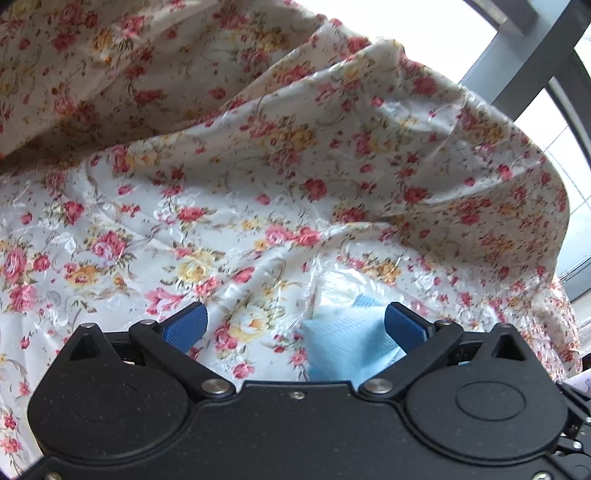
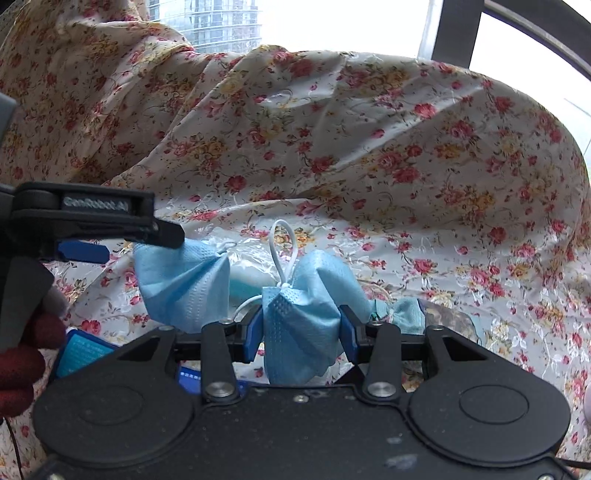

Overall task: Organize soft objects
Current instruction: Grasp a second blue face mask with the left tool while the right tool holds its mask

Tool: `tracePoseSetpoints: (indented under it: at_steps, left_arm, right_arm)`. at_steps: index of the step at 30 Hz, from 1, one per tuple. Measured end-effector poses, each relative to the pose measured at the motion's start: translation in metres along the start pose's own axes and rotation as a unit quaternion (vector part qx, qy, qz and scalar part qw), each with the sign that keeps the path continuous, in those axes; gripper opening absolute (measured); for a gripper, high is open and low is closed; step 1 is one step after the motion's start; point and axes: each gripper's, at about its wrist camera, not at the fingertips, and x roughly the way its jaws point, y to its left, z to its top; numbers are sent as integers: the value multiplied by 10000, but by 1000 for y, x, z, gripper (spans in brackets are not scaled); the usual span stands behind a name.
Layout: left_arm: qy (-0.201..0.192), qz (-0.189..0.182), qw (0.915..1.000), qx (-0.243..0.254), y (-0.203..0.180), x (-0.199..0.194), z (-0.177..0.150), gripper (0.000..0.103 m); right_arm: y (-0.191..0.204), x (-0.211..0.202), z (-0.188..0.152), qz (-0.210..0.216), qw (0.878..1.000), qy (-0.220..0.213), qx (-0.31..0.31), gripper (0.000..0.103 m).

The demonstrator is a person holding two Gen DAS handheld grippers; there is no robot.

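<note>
Flowered cloth (image 1: 258, 177) under a glossy clear film covers the whole surface, heaped into tall folds at the back, with grey window frames (image 1: 532, 55) and bright daylight behind. From the left wrist camera, the left gripper (image 1: 295, 325) stands spread wide, its two blue pads clear of everything; one light blue face mask (image 1: 343, 350) lies between them, nearer the right-hand pad, apparently not pressed by either. From the right wrist camera, two light blue masks show: the right gripper (image 2: 301, 328) is clamped on one mask (image 2: 299, 332), bunching it between both blue pads, with its white ear loop (image 2: 282, 251) standing up above. The other mask (image 2: 181, 280) lies to the left on the cloth, its upper corner under the black fingertip of the left gripper (image 2: 122, 236), which reaches in from the left edge. A hand in a dark red glove (image 2: 26, 354) shows at lower left, a blue packet (image 2: 81, 350) lies beside it, and a smaller pale blue bundle (image 2: 402, 314) sits just right of the clamped mask. High-rise towers (image 2: 218, 22) show through the window.
</note>
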Motion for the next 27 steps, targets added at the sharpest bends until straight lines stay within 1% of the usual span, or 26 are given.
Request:
tracePoseSetpoints:
  at_steps: [5, 10, 13, 15, 19, 21, 23, 25, 27]
  left_arm:
    - [20, -164, 9999, 29, -4, -4, 0, 99]
    - [101, -30, 9993, 349, -18, -1, -8, 99]
    - [149, 152, 9980, 589, -27, -1, -16, 99]
    - [138, 292, 9958, 851, -36, -2, -23, 99]
    - [170, 681, 9882, 1364, -53, 2, -38, 99]
    - [275, 841, 9859, 1420, -59, 9, -41, 99]
    - [402, 900, 9848, 1432, -65, 15, -41, 99]
    - [438, 986, 9829, 1492, -72, 19, -40, 99]
    - [473, 1136, 9792, 1612, -81, 24, -39, 99]
  right_arm:
    - [-5, 2, -3, 16, 10000, -1, 93, 40]
    - [-17, -8, 0, 81, 9992, -138, 362, 39]
    - [-24, -16, 0, 150, 9985, -244, 474, 39]
    - [-27, -21, -1, 230, 9979, -279, 538, 39]
    - [-37, -33, -7, 334, 9963, -384, 693, 39]
    - [-43, -41, -12, 359, 9953, -499, 753, 39]
    - [-48, -48, -17, 397, 9941, -605, 808, 39]
    - [-54, -51, -22, 491, 9927, -662, 882, 39]
    - [-61, -53, -25, 595, 9911, -666, 992, 39]
